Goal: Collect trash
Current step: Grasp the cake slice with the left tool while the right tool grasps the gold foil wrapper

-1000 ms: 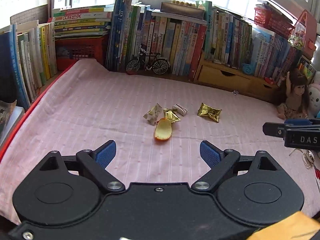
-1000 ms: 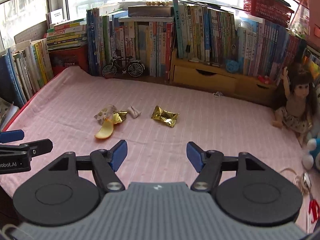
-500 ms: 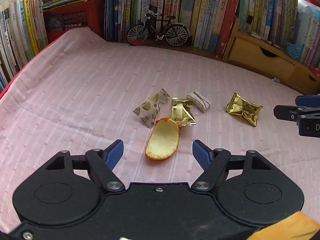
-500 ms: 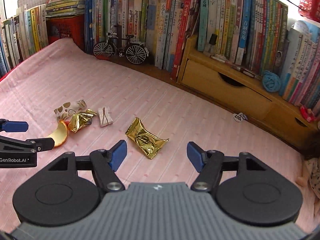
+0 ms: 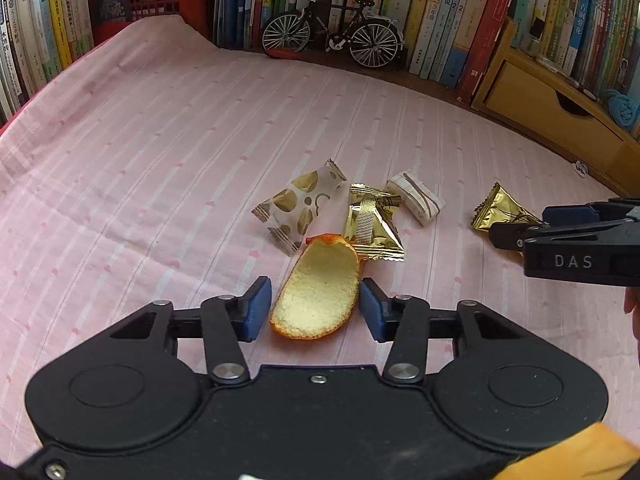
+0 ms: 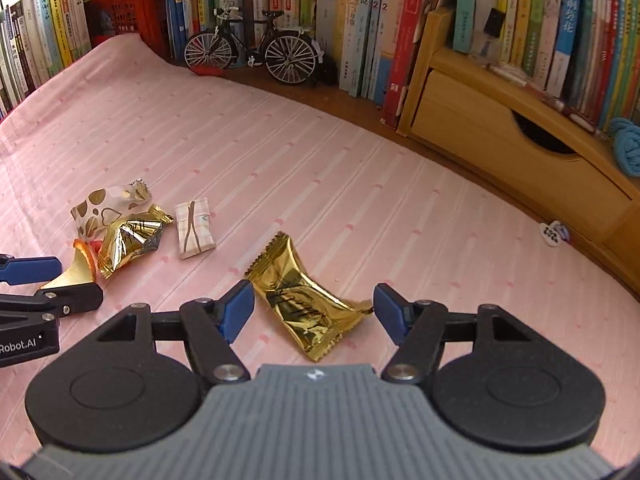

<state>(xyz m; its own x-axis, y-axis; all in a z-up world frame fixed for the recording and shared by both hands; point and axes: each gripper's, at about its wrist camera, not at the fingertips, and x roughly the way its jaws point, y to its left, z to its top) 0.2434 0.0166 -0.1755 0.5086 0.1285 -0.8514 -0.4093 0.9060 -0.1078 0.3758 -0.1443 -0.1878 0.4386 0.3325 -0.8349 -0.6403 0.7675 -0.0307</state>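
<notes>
An orange peel (image 5: 318, 292) lies inner side up on the pink striped cloth (image 5: 160, 160). My left gripper (image 5: 314, 308) straddles it, and its jaws are closing. Both blue pads stand close beside the peel's edges, with no firm press to be seen. My right gripper (image 6: 314, 312) is open around a gold foil wrapper (image 6: 308, 300), a clear gap at each pad. Beyond the peel lie a white wrapper with gold hearts (image 5: 300, 204), a smaller gold wrapper (image 5: 372, 224) and a plaid wrapped sweet (image 5: 416, 198).
A toy bicycle (image 5: 332, 36) stands at the cloth's far edge in front of a row of books. To the right is a wooden drawer box (image 5: 552, 120), to the left a red crate (image 5: 148, 4). A small white charm (image 6: 554, 234) lies near the drawers.
Both grippers have come down and forward onto the trash. The left jaws have narrowed around the orange peel. The right jaws keep their width and now straddle the gold wrapper.
</notes>
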